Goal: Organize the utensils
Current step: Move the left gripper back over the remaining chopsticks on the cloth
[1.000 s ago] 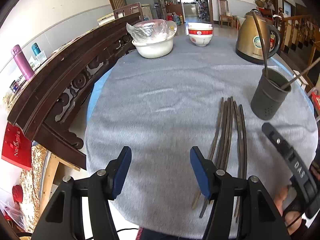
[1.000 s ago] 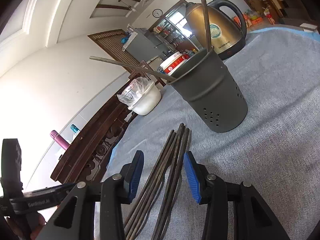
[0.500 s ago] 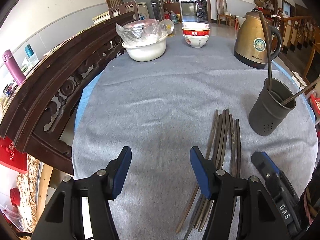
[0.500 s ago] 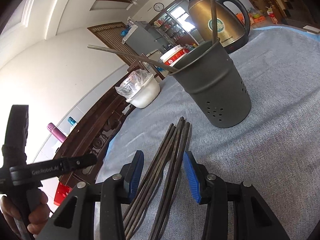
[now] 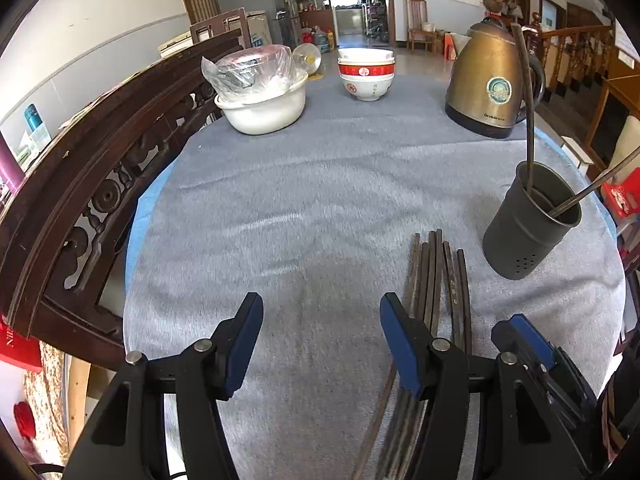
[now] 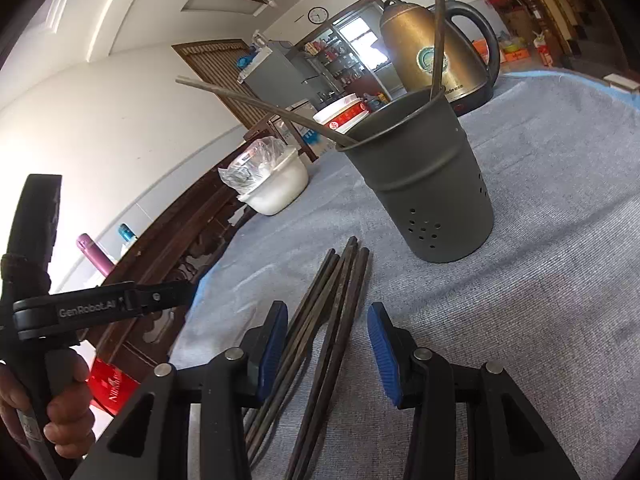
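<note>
Several dark chopsticks (image 5: 436, 280) lie side by side on the grey cloth; they also show in the right wrist view (image 6: 332, 304). A dark grey perforated holder (image 5: 528, 224) stands upright to their right with two chopsticks leaning in it; it also shows in the right wrist view (image 6: 424, 188). My right gripper (image 6: 327, 340) is open, low over the chopsticks, its jaws straddling them. My left gripper (image 5: 320, 340) is open and empty over bare cloth, left of the chopsticks. The right gripper's blue finger (image 5: 528, 340) shows beside it.
A gold kettle (image 5: 492, 80) stands at the back right, stacked red-and-white bowls (image 5: 366, 74) at the back middle, a white basin with a plastic bag (image 5: 264, 100) at the back left. A carved dark wood chair back (image 5: 100, 168) curves along the table's left edge.
The left gripper has drawn back and turned right, nearer the chopsticks. The right gripper has edged forward over the chopsticks. Both stay open.
</note>
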### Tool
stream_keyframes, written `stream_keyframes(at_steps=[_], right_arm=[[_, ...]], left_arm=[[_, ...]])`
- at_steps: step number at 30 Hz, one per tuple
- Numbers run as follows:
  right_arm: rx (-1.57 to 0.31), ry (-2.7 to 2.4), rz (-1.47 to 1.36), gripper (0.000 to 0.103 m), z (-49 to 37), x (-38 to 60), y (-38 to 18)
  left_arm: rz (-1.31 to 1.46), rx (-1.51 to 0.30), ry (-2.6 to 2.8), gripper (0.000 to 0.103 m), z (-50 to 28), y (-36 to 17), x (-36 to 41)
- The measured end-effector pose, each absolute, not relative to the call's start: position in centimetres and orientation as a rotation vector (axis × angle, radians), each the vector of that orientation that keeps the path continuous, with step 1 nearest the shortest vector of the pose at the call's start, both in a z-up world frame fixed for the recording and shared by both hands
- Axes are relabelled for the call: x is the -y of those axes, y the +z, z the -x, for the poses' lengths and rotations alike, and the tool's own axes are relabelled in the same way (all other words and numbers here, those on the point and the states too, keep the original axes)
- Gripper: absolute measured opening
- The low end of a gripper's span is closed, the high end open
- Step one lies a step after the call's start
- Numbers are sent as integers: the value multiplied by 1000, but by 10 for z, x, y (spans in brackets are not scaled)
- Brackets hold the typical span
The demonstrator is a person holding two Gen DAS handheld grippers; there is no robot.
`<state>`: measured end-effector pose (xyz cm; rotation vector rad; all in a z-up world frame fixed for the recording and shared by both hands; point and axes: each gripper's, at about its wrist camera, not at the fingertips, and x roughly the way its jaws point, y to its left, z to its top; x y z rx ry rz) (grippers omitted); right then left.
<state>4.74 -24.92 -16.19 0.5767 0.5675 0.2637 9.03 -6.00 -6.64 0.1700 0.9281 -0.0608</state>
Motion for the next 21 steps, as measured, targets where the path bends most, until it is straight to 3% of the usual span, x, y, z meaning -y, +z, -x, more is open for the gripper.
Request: stream_keyframes(at_steps=[12, 17, 21], right_arm=[[-592, 134, -569, 46, -46, 254, -162], [-680, 94, -675, 44, -45, 257, -156], [-743, 64, -602, 40, -56, 242, -139]], left_arm=[[-64, -931, -201, 62, -95, -72, 7], [-32, -970, -299, 62, -104, -80, -3], [7, -1020, -363, 62, -114, -93, -2]])
